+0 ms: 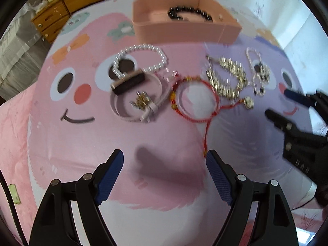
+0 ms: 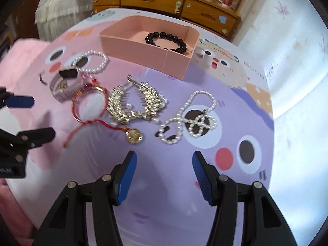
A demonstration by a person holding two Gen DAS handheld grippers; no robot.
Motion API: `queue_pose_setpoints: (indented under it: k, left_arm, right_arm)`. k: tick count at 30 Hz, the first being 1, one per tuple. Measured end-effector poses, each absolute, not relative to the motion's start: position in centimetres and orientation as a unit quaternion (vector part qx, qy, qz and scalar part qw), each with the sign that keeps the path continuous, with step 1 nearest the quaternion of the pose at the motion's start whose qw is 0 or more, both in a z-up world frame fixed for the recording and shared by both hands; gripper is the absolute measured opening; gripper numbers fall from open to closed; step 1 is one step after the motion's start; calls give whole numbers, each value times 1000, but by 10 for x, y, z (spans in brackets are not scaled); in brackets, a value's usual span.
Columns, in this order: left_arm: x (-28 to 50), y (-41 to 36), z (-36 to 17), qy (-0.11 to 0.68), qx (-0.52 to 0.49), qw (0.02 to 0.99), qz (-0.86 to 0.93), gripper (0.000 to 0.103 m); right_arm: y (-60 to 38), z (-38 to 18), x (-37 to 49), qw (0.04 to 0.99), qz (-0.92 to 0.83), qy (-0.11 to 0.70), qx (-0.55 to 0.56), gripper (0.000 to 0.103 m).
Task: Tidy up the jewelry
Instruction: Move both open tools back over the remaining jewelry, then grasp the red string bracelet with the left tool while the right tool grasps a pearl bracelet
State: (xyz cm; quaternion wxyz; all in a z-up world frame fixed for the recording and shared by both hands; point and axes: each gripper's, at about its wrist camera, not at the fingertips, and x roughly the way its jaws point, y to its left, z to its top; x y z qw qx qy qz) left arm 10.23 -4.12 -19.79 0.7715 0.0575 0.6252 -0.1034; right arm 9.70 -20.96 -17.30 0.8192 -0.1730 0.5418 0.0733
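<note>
Cartoon bedspread (image 2: 235,106), pink box (image 2: 143,50) with black bead bracelet (image 2: 167,41)

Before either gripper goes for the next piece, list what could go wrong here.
1. The red cord bracelet lies against the gold leaf necklace and the watch; lifting one may drag its neighbours.
2. The pearl chain is looped over itself and may snag or trail.
3. Both views are motion-blurred, so the open right gripper could misjudge a thin strand.
</note>
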Motion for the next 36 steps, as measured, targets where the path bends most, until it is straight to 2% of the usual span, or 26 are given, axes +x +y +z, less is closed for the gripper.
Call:
queue_pose_setpoints:
  k: [5, 7, 10, 14, 20, 26, 34, 36]
  left_arm:
    - [102, -54, -212, 663, 25, 738, -124, 81]
    - [104, -61, -212, 666, 19, 736, -121, 89]
    - [108, -70, -208, 658, -7, 743, -124, 90]
    - [115, -79, -201, 638, -20, 763, -104, 90]
    - [132, -89, -196, 614, -23, 786, -65, 90]
    - [141, -95, -193, 599, -25, 799, -48, 89]
    - [154, -111, -190, 589, -2, 807, -40, 85]
    - [153, -115, -191, 584, 3, 811, -40, 80]
  right_arm:
    - [-224, -179, 107, 817, 76, 540, -185, 57]
    - [-229, -182, 112, 817, 78, 540, -184, 57]
    - [-235, -185, 118, 820, 83, 537, -181, 57]
    - [-243, -186, 127, 828, 93, 527, -169, 67]
    - [-253, -190, 140, 837, 109, 518, -139, 76]
    - [-261, -197, 152, 841, 135, 517, -89, 81]
    - [-257, -200, 157, 851, 144, 497, -88, 85]
    - [-257, -200, 158, 851, 148, 495, -90, 85]
